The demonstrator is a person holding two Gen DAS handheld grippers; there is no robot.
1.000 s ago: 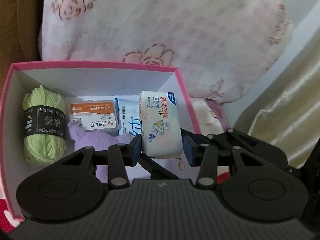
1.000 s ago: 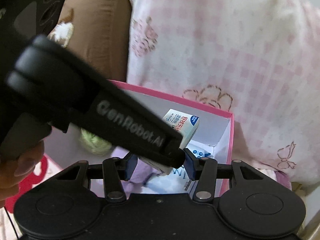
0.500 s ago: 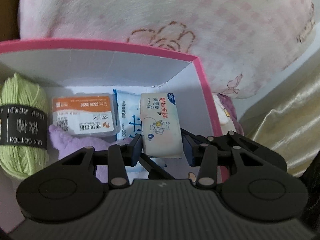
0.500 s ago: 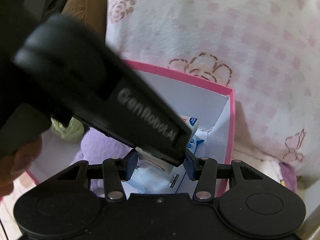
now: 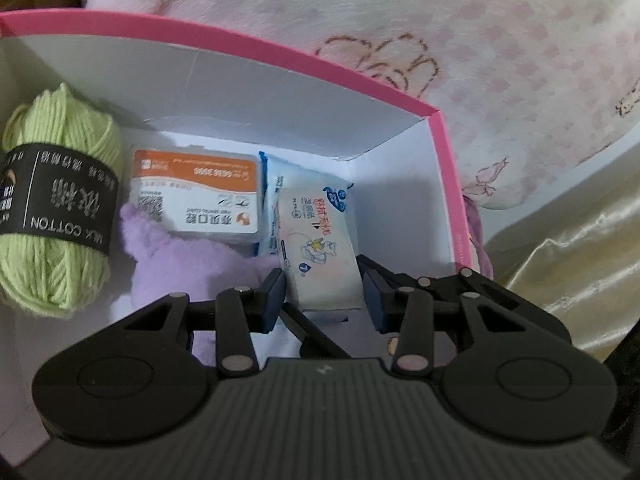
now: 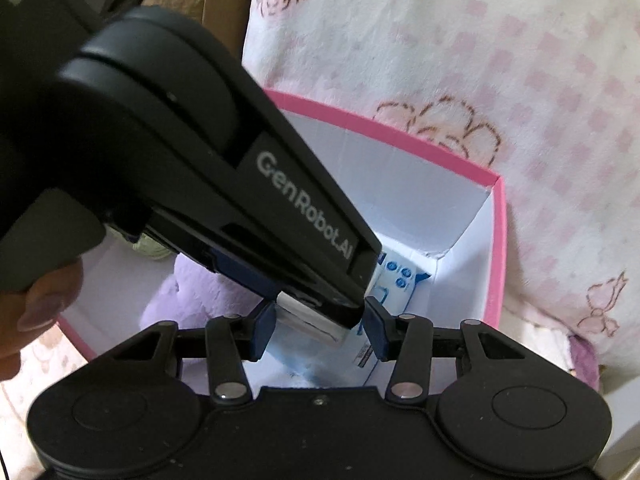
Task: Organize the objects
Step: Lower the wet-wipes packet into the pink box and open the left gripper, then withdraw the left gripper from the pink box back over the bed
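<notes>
A: The left gripper (image 5: pixel 323 296) holds the white tissue pack (image 5: pixel 320 236) by its near end. Its jaws are closing a little more, with the pack between the pads. The pack is inside the pink box (image 5: pixel 444 168), at the right side, leaning on the blue wipes packet (image 5: pixel 276 184).

B: And the right gripper (image 6: pixel 316 326)?

A: Its jaws are closing too, around the same near end of the pack and the tip of the left gripper. Whether its pads press on anything, the pictures do not show clearly.

B: How should the step be done well?

A: In my judgement the pack should go down flat in the free corner by the right wall, beside the orange-label case (image 5: pixel 196 192), and be let go only when it rests. A soft pack bends easily, so a light grip is better.

B: What is hard to see?

A: The green yarn (image 5: pixel 56 220) is cut by the picture edge. The purple plush (image 5: pixel 192 268) is half hidden under the case and the gripper. In the right wrist view the left gripper covers most of the box, and of the person only a fingertip (image 6: pixel 44 300) shows.
</notes>
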